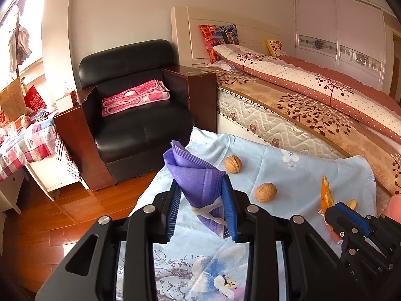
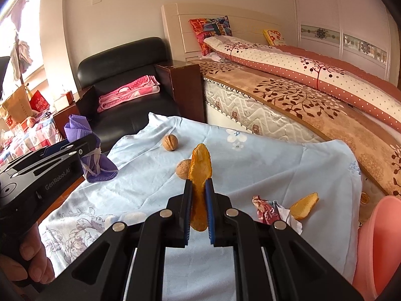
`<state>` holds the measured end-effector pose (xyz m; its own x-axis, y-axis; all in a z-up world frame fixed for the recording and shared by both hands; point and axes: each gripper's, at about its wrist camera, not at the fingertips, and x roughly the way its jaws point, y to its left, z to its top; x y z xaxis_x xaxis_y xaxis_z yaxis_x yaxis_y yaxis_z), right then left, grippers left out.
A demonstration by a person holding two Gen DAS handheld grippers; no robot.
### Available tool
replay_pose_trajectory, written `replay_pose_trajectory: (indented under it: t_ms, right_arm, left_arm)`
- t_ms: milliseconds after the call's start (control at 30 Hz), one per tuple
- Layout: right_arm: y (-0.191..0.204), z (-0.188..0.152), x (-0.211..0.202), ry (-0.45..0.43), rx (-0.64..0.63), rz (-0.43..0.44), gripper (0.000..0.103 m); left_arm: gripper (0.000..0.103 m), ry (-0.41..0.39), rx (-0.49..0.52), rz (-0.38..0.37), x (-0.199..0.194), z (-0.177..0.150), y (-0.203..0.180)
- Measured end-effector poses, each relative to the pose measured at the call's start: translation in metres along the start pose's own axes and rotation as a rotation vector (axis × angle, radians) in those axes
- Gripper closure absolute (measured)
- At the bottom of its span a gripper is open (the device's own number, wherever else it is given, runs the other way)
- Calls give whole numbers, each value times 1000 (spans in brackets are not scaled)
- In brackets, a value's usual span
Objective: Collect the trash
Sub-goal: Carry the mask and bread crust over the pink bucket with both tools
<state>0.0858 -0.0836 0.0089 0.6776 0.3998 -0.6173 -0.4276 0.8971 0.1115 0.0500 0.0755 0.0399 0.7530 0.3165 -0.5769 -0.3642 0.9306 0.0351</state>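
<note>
Left tongs (image 1: pixel 203 200) half-open, clamp purple mask (image 1: pixel 198 178); right tongs (image 2: pixel 199 198) nearly closed, pinch orange peel (image 2: pixel 200 168).

A home bedroom: bed (image 1: pixel 313 95), wardrobe (image 1: pixel 338 32), armchair (image 1: pixel 135 105).

Folded purple mask (image 1: pixel 198 175) held aloft, upright orange peel (image 2: pixel 199 175) pinched, crumpled wrapper (image 2: pixel 265 208) on cloth

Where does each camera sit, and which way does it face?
Left wrist: on the left gripper, facing armchair and bed; it holds a purple mask.
Right wrist: on the right gripper, facing the same way; it holds an orange peel; a hand shows.
Shared: both walnuts, blue cloth.
</note>
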Motion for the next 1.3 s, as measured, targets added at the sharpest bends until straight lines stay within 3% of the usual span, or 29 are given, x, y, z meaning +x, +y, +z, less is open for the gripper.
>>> replay_pose_trajectory:
  t_ms: [1300]
  right_arm:
    - [2,-9,-2,22,-1,-15,93]
  left_arm:
    - [71,5,-7,-18,0,-8,5]
